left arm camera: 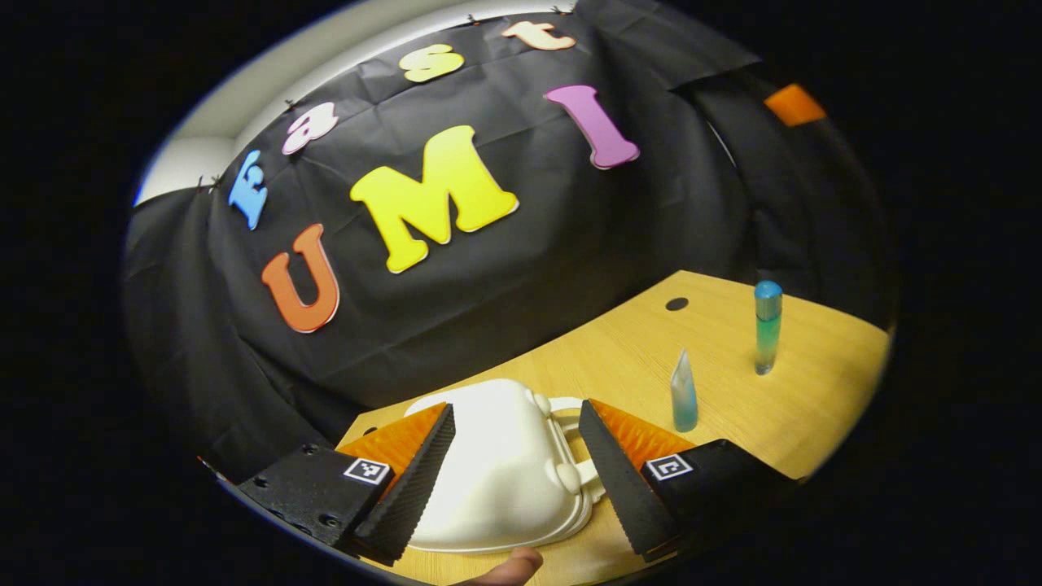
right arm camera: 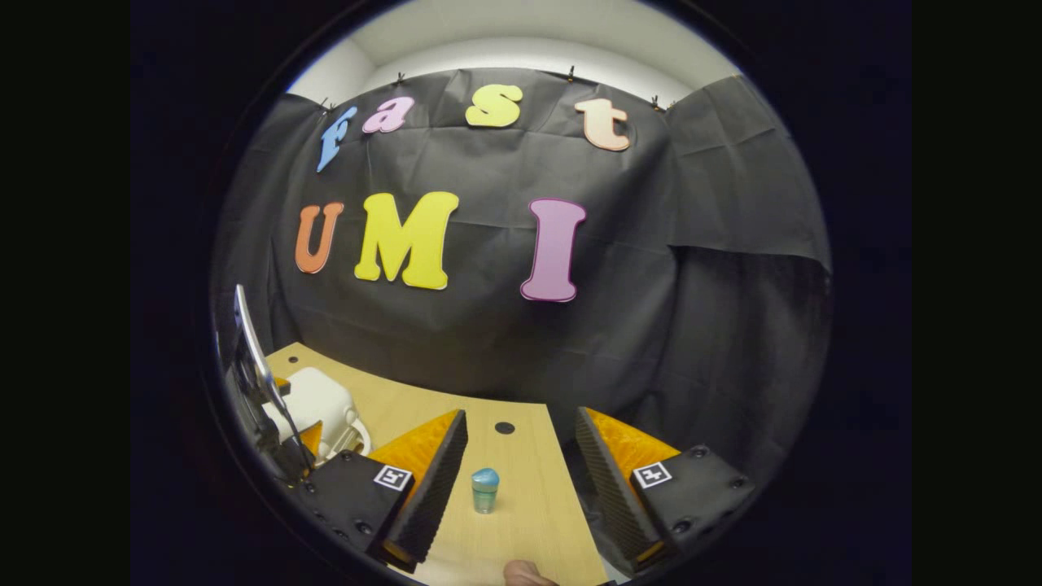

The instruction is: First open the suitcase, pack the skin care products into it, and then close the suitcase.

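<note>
Two skin care products stand on the wooden tabletop [left arm camera: 619,358] in the left gripper view: a small clear tube [left arm camera: 684,394] with a pointed top and, just beyond it, a taller bottle [left arm camera: 767,327] with a blue cap. The left claw [left arm camera: 515,443] is spread wide, its fingers on either side of the closed white suitcase [left arm camera: 496,472], apart from it; the handle faces the tube. In the right gripper view, the right claw [right arm camera: 521,465] also gapes open, with a blue-capped bottle [right arm camera: 485,490] upright on the tabletop between its fingers, untouched. The suitcase [right arm camera: 319,407] lies far left, partly behind the left claw.
</note>
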Tool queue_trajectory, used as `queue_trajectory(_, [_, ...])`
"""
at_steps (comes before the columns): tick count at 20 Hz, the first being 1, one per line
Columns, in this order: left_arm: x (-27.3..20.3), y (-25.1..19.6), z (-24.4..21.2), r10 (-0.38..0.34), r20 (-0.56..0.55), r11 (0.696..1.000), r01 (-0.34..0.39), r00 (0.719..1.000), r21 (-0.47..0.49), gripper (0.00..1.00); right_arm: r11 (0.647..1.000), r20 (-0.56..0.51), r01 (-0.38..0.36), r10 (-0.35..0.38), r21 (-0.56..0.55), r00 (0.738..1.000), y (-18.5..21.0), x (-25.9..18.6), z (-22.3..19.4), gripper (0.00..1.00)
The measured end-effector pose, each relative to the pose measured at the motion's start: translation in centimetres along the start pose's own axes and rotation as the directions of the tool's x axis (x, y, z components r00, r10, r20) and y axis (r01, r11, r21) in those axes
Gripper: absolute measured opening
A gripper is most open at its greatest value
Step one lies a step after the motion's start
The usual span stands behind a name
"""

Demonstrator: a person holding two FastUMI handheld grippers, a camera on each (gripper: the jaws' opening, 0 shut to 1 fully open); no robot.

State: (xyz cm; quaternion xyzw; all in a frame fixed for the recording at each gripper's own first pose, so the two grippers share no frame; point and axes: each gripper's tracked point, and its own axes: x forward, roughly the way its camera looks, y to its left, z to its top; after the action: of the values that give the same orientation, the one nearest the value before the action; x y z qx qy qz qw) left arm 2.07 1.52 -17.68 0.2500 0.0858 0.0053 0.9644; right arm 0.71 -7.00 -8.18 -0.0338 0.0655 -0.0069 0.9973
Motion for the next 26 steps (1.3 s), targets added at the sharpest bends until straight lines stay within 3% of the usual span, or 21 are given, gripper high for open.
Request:
queue_trajectory(4, [1.5,-2.8,-1.5,-0.021,0.0,0.972,0.02,1.0,0.233,0.97,0.999,0.005,0.019,-0.019,0.028,1.0,-2.1,-0.1,0.0,0.8])
queue_trajectory(8, [2.7,-5.8,-2.6,-0.031,-0.001,0.901,0.029,1.0,0.433,0.97,0.999,0.0,0.035,-0.035,0.039,0.999,-4.5,-0.5,-1.3,0.8])
queue_trajectory(17, [5.4,-6.7,-5.8,0.066,-0.1,0.805,0.006,0.993,0.594,0.94,0.995,-0.031,0.064,-0.062,0.076,0.998,-9.4,-1.9,-3.7,0.78])
queue_trajectory(19, [5.9,-7.5,-6.8,0.06,-0.125,0.792,0.029,0.99,0.61,0.9,0.994,-0.041,0.062,-0.058,0.086,0.997,-10.0,-2.1,-4.3,0.78])
queue_trajectory(21, [6.1,-7.5,-7.0,0.094,-0.146,0.751,0.027,0.985,0.66,0.87,0.994,-0.053,0.054,-0.048,0.099,0.997,-10.3,-2.3,-5.0,0.8])
queue_trajectory(24, [6.4,-6.6,-7.6,0.127,-0.179,0.708,0.037,0.976,0.705,0.61,0.993,-0.075,0.042,-0.034,0.113,0.997,-10.4,-2.2,-6.1,0.8])
queue_trajectory(26, [6.4,-6.3,-7.2,0.147,-0.169,0.686,0.023,0.975,0.728,0.53,0.993,-0.078,0.028,-0.019,0.114,0.997,-10.2,-2.2,-6.3,0.8])
